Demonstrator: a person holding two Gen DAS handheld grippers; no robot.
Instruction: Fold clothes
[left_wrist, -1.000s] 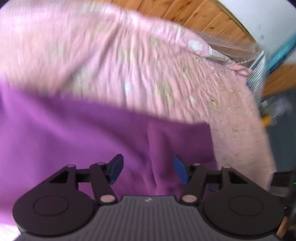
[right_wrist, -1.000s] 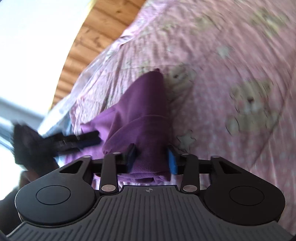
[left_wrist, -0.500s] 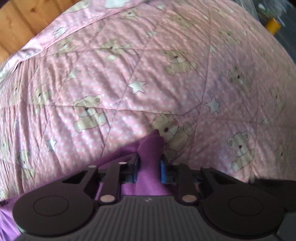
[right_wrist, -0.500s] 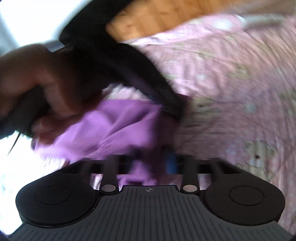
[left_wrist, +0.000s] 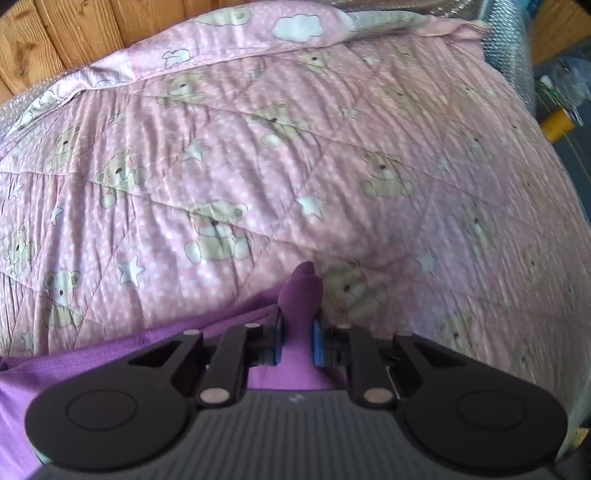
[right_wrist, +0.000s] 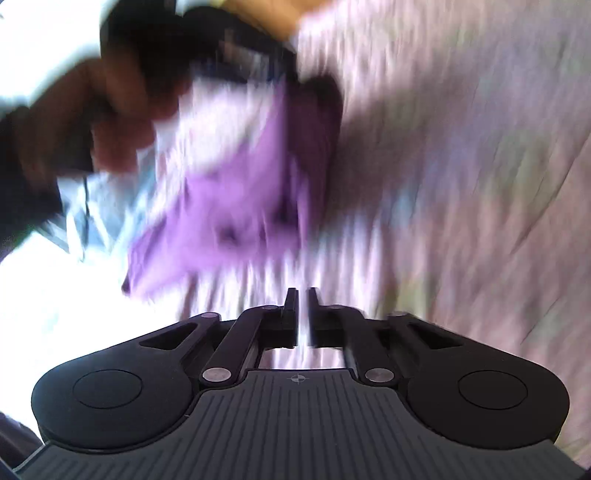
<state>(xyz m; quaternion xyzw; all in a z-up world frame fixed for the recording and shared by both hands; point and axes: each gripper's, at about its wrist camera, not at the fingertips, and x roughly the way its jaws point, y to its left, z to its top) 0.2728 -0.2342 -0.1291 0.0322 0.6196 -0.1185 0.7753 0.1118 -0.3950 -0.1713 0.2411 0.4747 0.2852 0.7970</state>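
A purple garment (left_wrist: 74, 365) hangs from my left gripper (left_wrist: 298, 328), which is shut on a bunched fold of it above the pink bedspread (left_wrist: 258, 166). In the right wrist view, which is heavily blurred, the same purple garment (right_wrist: 236, 206) hangs from the other gripper held by a hand (right_wrist: 110, 122) at the upper left. My right gripper (right_wrist: 302, 314) is shut with nothing between its fingers, a short way below the garment.
The pink quilt with bears and stars covers the bed. A wooden wall (left_wrist: 92, 29) stands behind it. A bubble-wrapped edge (left_wrist: 509, 48) and a yellow object (left_wrist: 557, 123) lie at the right.
My left gripper closed on the purple garment and lifted it. My right gripper let go of the garment, shut empty and is moving fast.
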